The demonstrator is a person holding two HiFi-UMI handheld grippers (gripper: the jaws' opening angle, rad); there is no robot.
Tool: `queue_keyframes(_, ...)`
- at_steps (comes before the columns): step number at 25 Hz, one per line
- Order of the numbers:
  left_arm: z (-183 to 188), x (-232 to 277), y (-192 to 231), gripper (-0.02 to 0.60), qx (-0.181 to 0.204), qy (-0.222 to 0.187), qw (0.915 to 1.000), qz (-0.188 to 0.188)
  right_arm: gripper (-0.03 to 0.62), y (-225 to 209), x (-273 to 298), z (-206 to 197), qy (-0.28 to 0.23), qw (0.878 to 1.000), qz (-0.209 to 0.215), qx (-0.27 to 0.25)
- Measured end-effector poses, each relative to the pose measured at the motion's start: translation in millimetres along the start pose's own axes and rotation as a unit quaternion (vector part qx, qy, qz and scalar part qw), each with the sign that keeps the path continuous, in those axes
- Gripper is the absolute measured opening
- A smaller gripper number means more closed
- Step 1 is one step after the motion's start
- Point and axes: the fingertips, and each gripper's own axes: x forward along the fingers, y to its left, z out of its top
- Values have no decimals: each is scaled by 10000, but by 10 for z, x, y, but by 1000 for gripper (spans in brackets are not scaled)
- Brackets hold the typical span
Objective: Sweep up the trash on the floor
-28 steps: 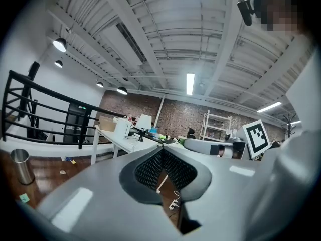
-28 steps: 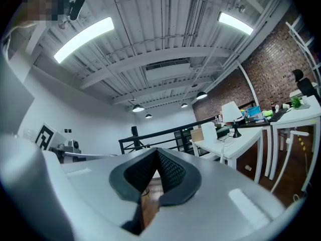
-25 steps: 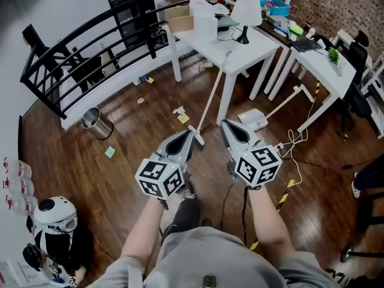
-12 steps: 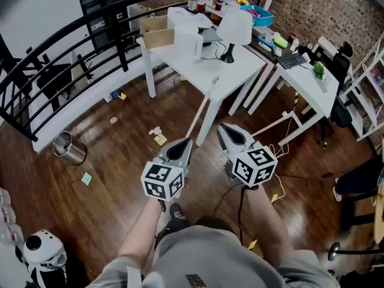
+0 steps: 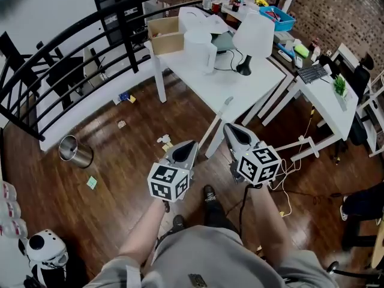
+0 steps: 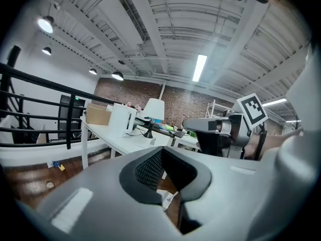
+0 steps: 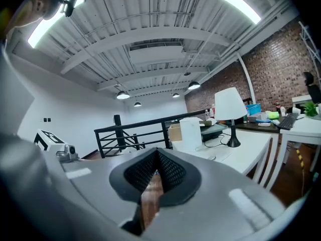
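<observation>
Both grippers are held out side by side over the dark wood floor. My left gripper looks shut with nothing between its fingers. My right gripper is also shut and empty, and shows in the left gripper view as my right gripper. A pale broom handle leans against the white table just ahead, between the two grippers. Trash lies on the floor: a crumpled white scrap, a small piece, blue and yellow bits by the railing, and a green note.
A metal bin lies on its side at the left. A black railing curves along the far left. The table carries a lamp, a white jug and a cardboard box. Cables trail at the right.
The table and broom handle have come nearer and larger in the head view. Both grippers have moved forward together and stay closed and empty.
</observation>
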Motion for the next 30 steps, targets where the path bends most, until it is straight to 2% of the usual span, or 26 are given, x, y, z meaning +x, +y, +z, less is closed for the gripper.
queue_keyframes(6, 152, 739, 180, 6, -75, -51, 9986, 518, 0, -772, 496, 116, 169, 9989, 420, -74)
queue_keyframes(11, 233, 1102, 303, 6, -254, -121, 9949, 969, 0, -1167, 789, 115, 371, 9964, 760, -40)
queue_keyframes(23, -130, 1580, 547, 6, -527, 226, 9907, 1232, 1, -1734, 1102, -305, 1174, 9875, 958, -438)
queue_keyframes(25, -209, 1619, 594, 6, -558, 316, 9902, 1239, 96, -1764, 1151, -363, 1282, 9849, 1062, -476)
queue_keyframes(27, -298, 1657, 641, 6, -615, 403, 9896, 1239, 233, -1765, 1210, -414, 1376, 9811, 1194, -653)
queue_keyframes(30, -416, 1735, 632, 6, -690, 523, 9889, 1209, 299, -1795, 1331, -547, 1645, 9700, 1504, -970)
